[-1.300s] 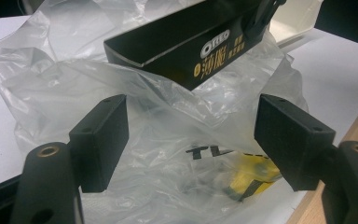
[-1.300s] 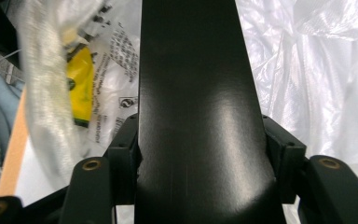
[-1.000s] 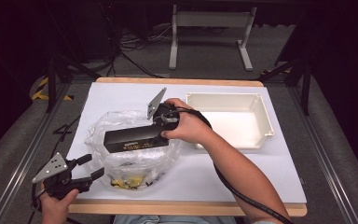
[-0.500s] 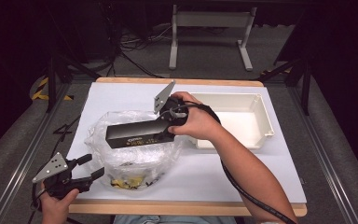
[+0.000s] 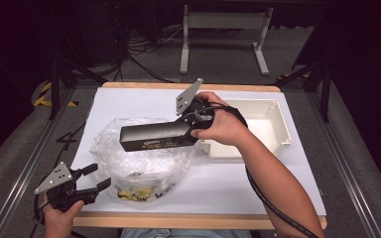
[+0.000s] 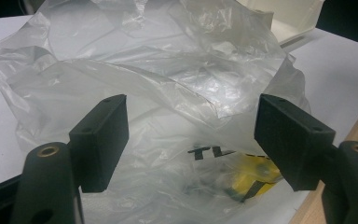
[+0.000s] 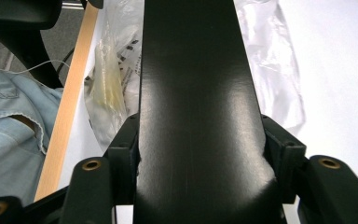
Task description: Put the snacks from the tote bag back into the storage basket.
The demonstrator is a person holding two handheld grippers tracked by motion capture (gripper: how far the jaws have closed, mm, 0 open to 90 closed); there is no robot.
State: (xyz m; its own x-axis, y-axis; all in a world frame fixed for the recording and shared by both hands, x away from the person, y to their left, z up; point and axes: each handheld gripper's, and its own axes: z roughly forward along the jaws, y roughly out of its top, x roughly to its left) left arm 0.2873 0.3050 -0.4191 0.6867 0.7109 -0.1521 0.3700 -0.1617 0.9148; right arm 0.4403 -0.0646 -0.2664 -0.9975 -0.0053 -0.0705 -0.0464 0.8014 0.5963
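High view: a long black box (image 5: 156, 138) with flat, smooth sides and small white print is held up in the air by the right gripper (image 5: 194, 130). In the right gripper view the box (image 7: 196, 107) is shiny and dark, and it runs straight away from the camera. The two black jaws press on its two sides, so the gripper is pinching the box at its near end.

Under the box sits a clear plastic bag (image 5: 144, 158). It is thin, crinkly and puffed up. Something yellow with black marks lies inside it at the bottom. In the left gripper view the bag (image 6: 158, 93) is right in front of the jaws, and black letters and a yellow patch show through the plastic.

The left gripper (image 5: 90, 182) is down low by the near edge of the table, just beside the bag. Its jaws are spread wide apart and hold nothing. A grey three-cornered plate sits on top of it.

A cream plastic tray (image 5: 273, 130) with tall walls and square corners sits just past the right hand (image 5: 221, 126), on the side away from the bag.

The table (image 5: 129, 101) has a smooth white top and a light wooden rim. Around it the room is dark, with a grey floor, black cables and a pale metal stand (image 5: 223, 34) behind the table.
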